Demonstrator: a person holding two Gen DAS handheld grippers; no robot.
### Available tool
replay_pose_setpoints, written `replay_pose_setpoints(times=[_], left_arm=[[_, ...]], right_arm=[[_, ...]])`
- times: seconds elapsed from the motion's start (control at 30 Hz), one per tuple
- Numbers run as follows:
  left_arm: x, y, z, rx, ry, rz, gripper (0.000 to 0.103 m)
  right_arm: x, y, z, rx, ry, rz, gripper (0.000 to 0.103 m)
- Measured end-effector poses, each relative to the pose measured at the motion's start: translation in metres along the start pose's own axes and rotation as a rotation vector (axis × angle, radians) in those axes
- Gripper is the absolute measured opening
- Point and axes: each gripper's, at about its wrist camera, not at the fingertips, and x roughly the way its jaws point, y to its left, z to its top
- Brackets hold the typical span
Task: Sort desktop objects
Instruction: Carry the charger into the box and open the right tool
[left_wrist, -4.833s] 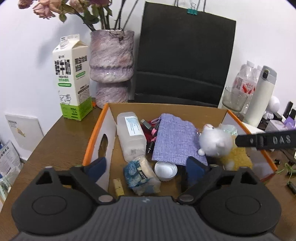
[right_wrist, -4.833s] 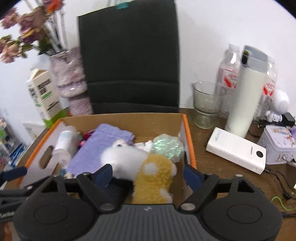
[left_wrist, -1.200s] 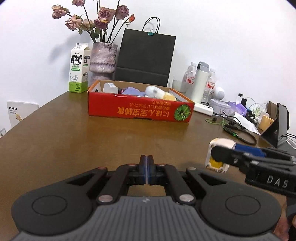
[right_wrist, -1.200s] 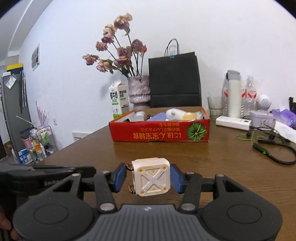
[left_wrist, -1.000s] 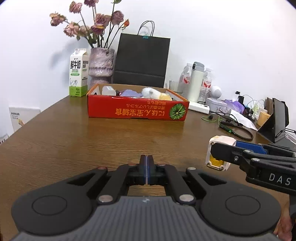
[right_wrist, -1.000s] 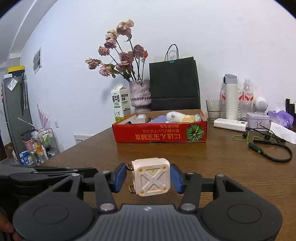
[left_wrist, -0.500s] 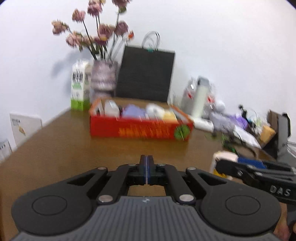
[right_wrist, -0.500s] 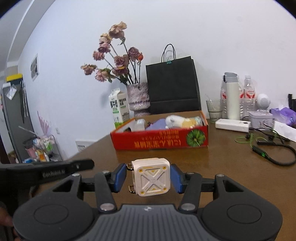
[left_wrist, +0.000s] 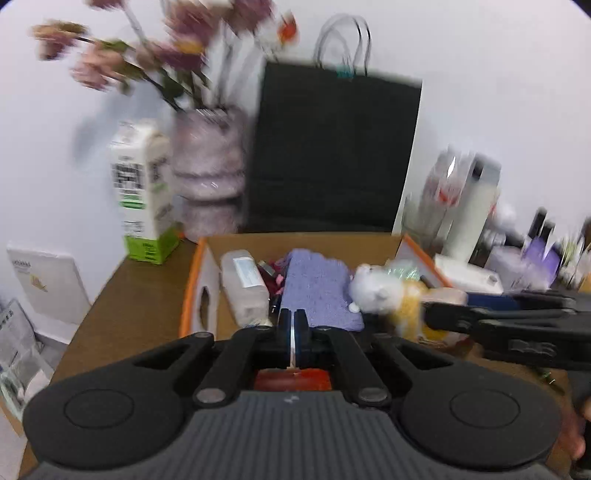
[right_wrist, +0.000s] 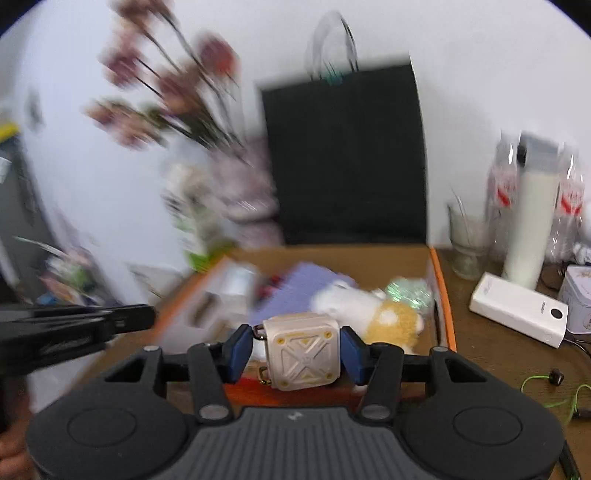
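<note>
My right hand-held gripper (right_wrist: 297, 352) clamps the cream cube case (right_wrist: 301, 350), lower centre of frame, over the cardboard box (right_wrist: 439, 295) | my left hand-held gripper (left_wrist: 293, 326) closed, empty.

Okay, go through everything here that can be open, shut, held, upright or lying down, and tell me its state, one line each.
Left gripper: jaws shut, empty.
Right gripper: jaws shut on the cream square case.
Cardboard box: open-topped, holding things.
Plush toy: lying in the box.
Purple pouch: lying flat in the box.
Milk carton: upright.
White flask: upright, capped.
</note>
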Motion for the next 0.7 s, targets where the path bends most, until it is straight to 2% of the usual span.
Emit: replay_pose_setpoints(times=[0.13, 0.2, 0.27, 0.3, 0.33, 0.37, 0.4, 0.43, 0.47, 0.5, 0.53, 0.6, 0.7], left_arm=[[0.067, 0.014, 0.015, -0.060, 0.180, -0.003, 0.002], [0.094, 0.017, 0.013, -0.062, 0.280, 0.015, 0.003], [0.109, 0.016, 0.011, -0.063, 0.350, 0.039, 0.005], [0.114, 0.015, 0.011, -0.066, 0.385, 0.034, 0.013], [0.117, 0.015, 0.011, -0.077, 0.420, 0.030, 0.035], [0.117, 0.016, 0.013, -0.096, 0.430, 0.032, 0.052], [0.113, 0.018, 0.016, -0.116, 0.417, 0.041, 0.076], [0.108, 0.019, 0.020, -0.122, 0.395, 0.046, 0.081], [0.102, 0.020, 0.023, -0.122, 0.373, 0.051, 0.081], [0.095, 0.020, 0.027, -0.120, 0.362, 0.053, 0.086], [0.090, 0.021, 0.030, -0.125, 0.353, 0.056, 0.095], [0.079, 0.021, 0.034, -0.136, 0.330, 0.058, 0.102], [0.064, 0.015, 0.029, -0.128, 0.297, 0.069, 0.103]], right_arm=[[0.084, -0.011, 0.009, -0.010, 0.271, -0.118, 0.052], [0.106, -0.009, 0.009, -0.042, 0.350, -0.196, 0.050], [0.116, -0.014, 0.011, 0.000, 0.418, -0.200, 0.052], [0.117, -0.016, 0.016, 0.024, 0.438, -0.193, 0.052], [0.115, -0.018, 0.021, 0.049, 0.441, -0.184, 0.055], [0.110, -0.021, 0.026, 0.070, 0.434, -0.167, 0.061], [0.102, -0.022, 0.034, 0.085, 0.419, -0.144, 0.066], [0.093, -0.023, 0.041, 0.090, 0.394, -0.132, 0.073], [0.084, -0.024, 0.049, 0.086, 0.369, -0.134, 0.082], [0.075, -0.023, 0.056, 0.073, 0.343, -0.145, 0.084], [0.067, -0.023, 0.063, 0.062, 0.316, -0.158, 0.084], [0.050, -0.027, 0.074, 0.061, 0.253, -0.171, 0.084], [0.027, -0.033, 0.076, 0.090, 0.177, -0.165, 0.085]])
